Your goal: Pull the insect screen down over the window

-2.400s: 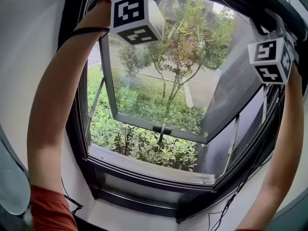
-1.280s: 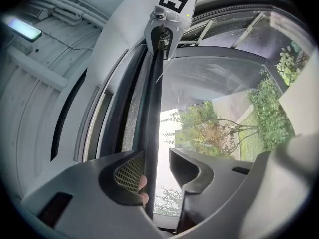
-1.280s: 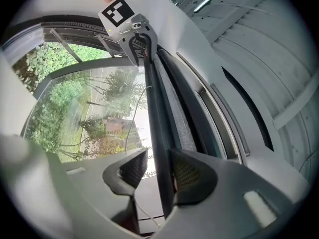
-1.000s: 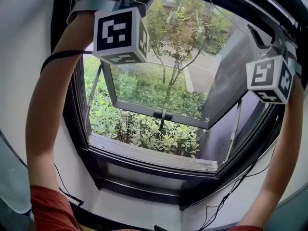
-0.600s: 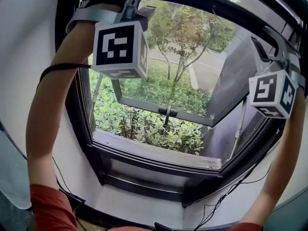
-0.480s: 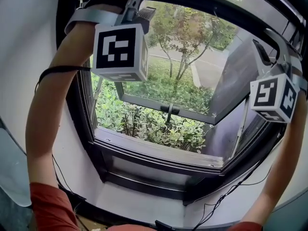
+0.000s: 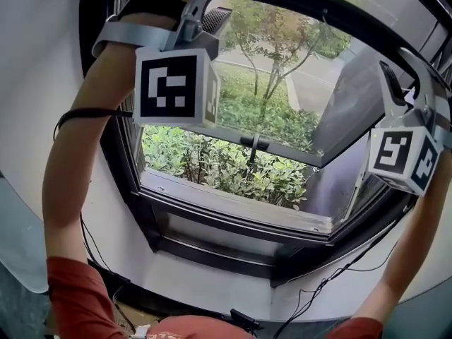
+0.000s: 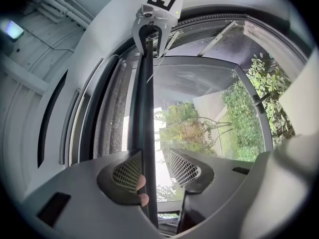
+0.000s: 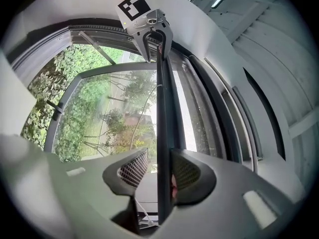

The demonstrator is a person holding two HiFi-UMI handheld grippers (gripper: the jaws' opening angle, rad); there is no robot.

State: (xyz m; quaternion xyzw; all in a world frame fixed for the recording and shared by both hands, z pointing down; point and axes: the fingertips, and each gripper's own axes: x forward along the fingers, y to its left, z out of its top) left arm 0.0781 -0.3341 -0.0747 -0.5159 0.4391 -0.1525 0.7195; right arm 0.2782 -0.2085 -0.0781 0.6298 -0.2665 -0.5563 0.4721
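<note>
The insect screen's dark pull bar (image 8: 144,93) runs straight between the jaws of my left gripper (image 8: 154,158). It lies against the left pad (image 8: 127,171), with daylight between it and the other pad. The same bar (image 9: 164,98) passes through my right gripper (image 9: 159,158), touching the right pad (image 9: 187,173), a narrow gap on the other side. Grey mesh (image 8: 117,118) hangs behind the bar. In the head view both arms reach up: the left gripper's marker cube (image 7: 176,83) is at upper left, the right one's cube (image 7: 402,157) at right, under the dark bar (image 7: 318,6).
The glass sash (image 7: 282,111) is pushed outward, its handle (image 7: 254,143) at the lower edge, shrubs and a tree beyond. The dark window frame and sill (image 7: 233,207) lie below. Cables (image 7: 318,288) trail down the white wall under the sill.
Both grippers have come down relative to the window, and the dark bar with them. The view has tilted down, so the sill and sash sit higher in the picture.
</note>
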